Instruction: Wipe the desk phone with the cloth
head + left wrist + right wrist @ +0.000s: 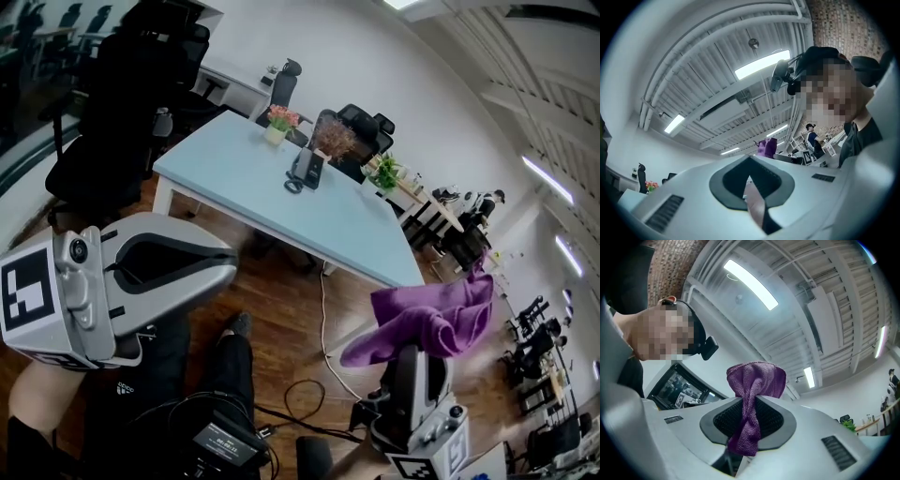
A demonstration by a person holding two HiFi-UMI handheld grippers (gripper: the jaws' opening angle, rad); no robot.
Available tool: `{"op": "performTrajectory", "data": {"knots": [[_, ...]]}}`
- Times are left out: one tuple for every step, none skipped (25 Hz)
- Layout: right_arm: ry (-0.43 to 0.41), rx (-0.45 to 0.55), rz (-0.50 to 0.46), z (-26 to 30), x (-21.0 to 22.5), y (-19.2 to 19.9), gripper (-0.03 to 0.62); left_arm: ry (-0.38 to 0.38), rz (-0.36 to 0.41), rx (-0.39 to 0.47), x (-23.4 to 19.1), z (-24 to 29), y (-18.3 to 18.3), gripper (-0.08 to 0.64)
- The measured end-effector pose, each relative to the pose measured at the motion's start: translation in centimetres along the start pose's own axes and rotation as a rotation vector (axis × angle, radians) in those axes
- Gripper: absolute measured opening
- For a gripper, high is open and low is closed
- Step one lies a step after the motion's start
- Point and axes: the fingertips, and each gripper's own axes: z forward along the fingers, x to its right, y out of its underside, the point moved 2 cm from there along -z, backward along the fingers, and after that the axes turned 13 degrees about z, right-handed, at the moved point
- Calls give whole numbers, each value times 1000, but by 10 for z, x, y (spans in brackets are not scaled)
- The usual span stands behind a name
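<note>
The desk phone (306,170) stands toward the far side of the pale blue bench (234,178), between a pot of pink flowers (279,120) and a small green plant (385,173), with dark office chairs (361,127) behind it. Both grippers are held low over the wooden floor (291,319), well apart from the bench. The right gripper (749,399) has its fingers clamped on the purple cloth (754,378), which bunches above the tips and hangs down between them. The left gripper (750,158) has its fingers pressed together with nothing between them.
</note>
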Motion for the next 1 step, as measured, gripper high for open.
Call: {"op": "performTrajectory", "data": {"knots": [[3,-3,-1,-1,0,-1,74,-1,-1,-1,0,0,0,-8]]}}
